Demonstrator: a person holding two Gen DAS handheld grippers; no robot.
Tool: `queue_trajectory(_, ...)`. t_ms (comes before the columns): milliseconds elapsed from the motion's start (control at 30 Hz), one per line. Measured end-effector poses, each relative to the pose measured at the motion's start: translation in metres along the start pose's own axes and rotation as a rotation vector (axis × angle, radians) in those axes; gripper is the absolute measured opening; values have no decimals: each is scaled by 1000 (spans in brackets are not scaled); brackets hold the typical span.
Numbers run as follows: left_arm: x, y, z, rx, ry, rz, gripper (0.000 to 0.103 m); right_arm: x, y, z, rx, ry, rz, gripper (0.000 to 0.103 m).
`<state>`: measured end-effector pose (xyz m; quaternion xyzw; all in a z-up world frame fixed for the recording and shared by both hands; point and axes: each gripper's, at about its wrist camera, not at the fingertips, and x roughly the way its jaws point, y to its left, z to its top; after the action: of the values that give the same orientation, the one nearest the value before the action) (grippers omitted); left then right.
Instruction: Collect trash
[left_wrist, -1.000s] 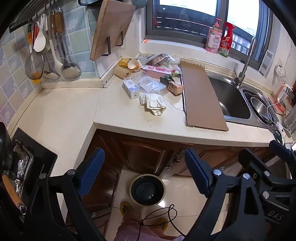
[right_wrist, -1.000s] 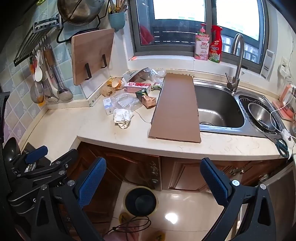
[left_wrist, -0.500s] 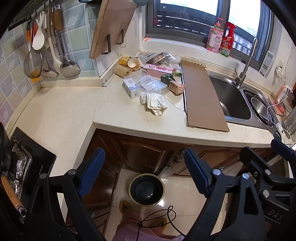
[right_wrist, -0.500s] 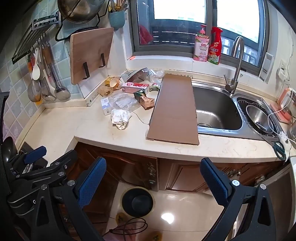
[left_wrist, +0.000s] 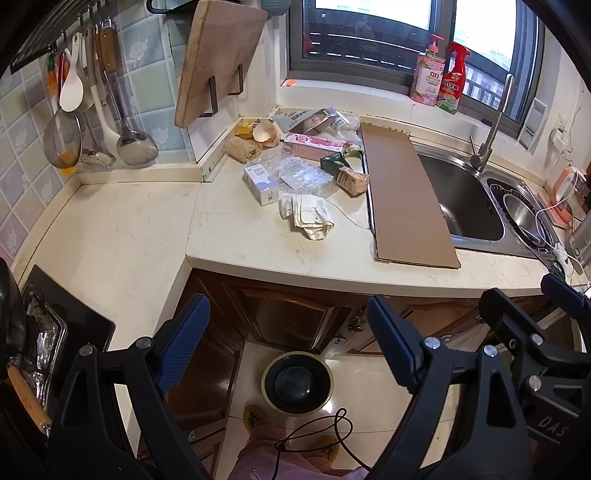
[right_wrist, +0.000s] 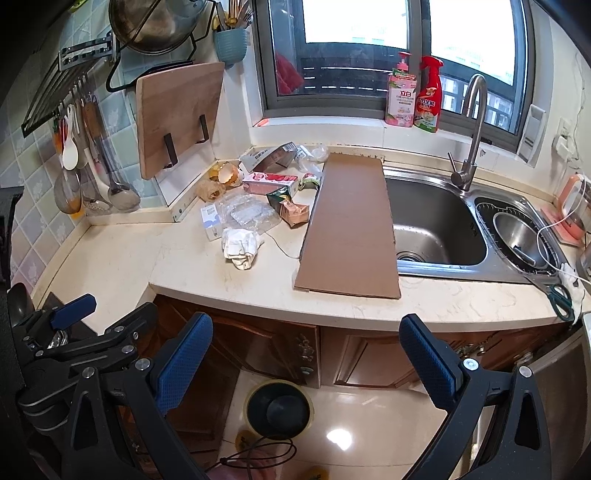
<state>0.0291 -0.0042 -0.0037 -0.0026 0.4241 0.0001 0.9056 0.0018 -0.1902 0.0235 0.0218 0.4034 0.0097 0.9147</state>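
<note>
Trash (left_wrist: 306, 173) is lying heaped in the upper middle of the left wrist view, on the worktop (left_wrist: 236, 232) beside a long cardboard sheet (left_wrist: 406, 199) that is overhanging the sink (left_wrist: 465, 199): a crumpled white cloth (left_wrist: 308, 216), clear plastic wrap (left_wrist: 303, 175), a small white box (left_wrist: 260, 184), a pink carton (left_wrist: 317, 142) and eggshells (left_wrist: 264, 131). Compared with a second ago, the whole heap is sitting slightly lower and larger in both views. The left tool (left_wrist: 288, 347) is hanging with its blue pads wide apart and gripping nothing; the right tool (right_wrist: 306, 358) is likewise spread and bare. A round bin (right_wrist: 279, 408) is standing on the floor at lower centre.
</note>
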Motion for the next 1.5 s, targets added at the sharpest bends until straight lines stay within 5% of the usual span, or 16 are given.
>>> queue_trajectory(1500,-8,5,-13,-27,-10,12,85,3,0,-8,-1,12,20,102)
